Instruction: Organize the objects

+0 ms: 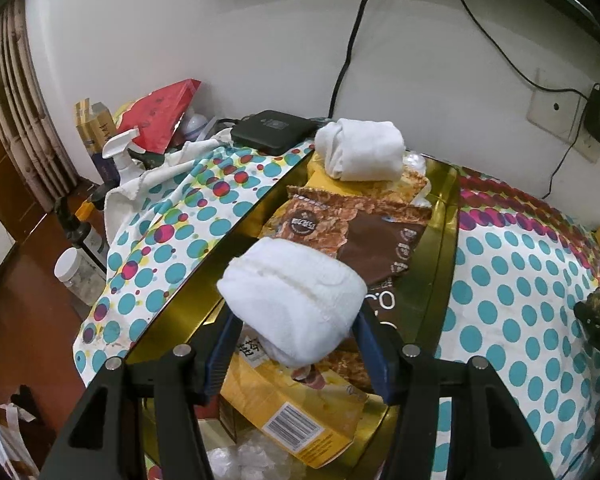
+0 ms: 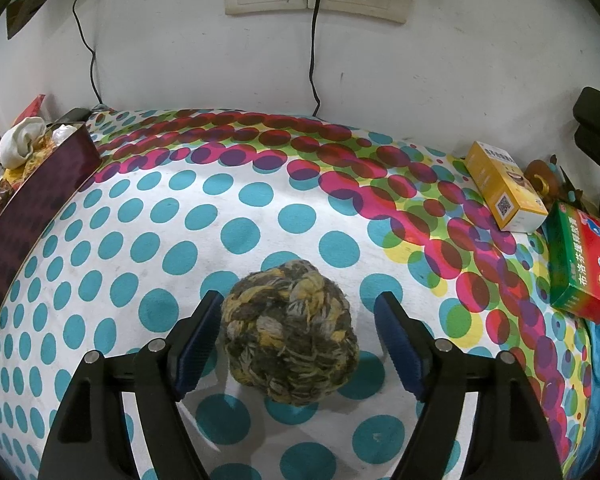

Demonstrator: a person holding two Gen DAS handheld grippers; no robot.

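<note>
White terry cloth fills the left wrist view: a rolled white towel [image 1: 292, 300] sits clamped between the blue pads of the left gripper [image 1: 296, 344], held over the open gold-lined box [image 1: 444, 216] that runs from six o'clock up to twelve. A second rolled white towel [image 1: 360, 150] already lies at the box's far end, at twelve o'clock, on top of brown and yellow snack packets [image 1: 364, 220]; so two towels are counted, one packed and one apparently about to go in. On the right wrist view, one knotted ball of yellow, grey and dark yarn [image 2: 292, 332] rests on the dotted tablecloth [image 2: 220, 200], between the fingers of the right gripper [image 2: 300, 344], whose jaws stand apart with a gap showing on each side, gripping nothing. Two cartons wait at three o'clock: one yellow carton [image 2: 504, 188] and one green-and-red carton [image 2: 580, 268]. The box edge shows at nine o'clock. Judging by this, the sorting is partly done, with the ball and both cartons left on the cloth.
</note>
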